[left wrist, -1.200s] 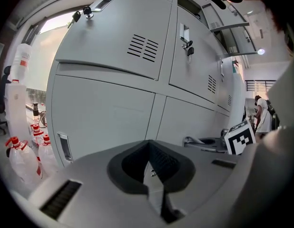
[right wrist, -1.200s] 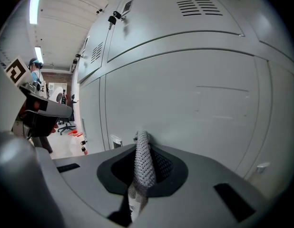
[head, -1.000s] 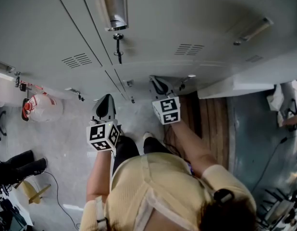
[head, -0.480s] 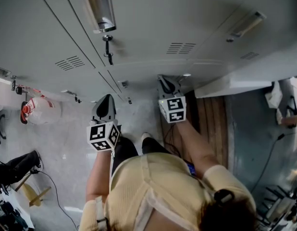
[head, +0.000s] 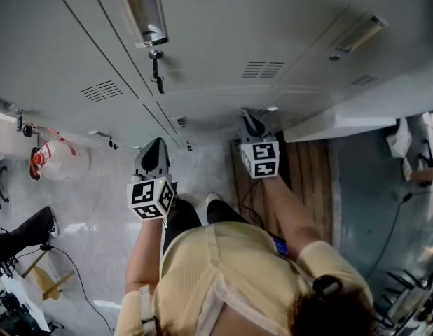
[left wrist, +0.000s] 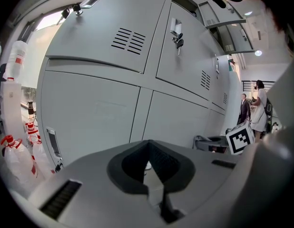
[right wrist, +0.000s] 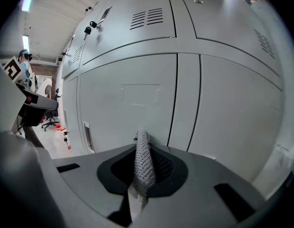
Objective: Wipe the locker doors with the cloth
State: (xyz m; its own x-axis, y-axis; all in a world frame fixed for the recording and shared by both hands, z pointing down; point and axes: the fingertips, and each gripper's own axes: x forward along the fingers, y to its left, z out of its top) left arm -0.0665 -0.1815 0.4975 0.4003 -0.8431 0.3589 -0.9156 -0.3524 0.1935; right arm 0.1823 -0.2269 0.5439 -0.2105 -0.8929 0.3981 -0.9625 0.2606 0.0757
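Cloth (right wrist: 142, 158) lower end buried inside right tool (right wrist: 146, 171).

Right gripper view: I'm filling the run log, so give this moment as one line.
right gripper shut on cloth | left gripper shut, empty | cloth faces lower locker door, contact unclear

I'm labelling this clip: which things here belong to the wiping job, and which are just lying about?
Job: cloth, right gripper holding it, locker doors.
Lying about: bottles beside the lockers, keys in a lock.
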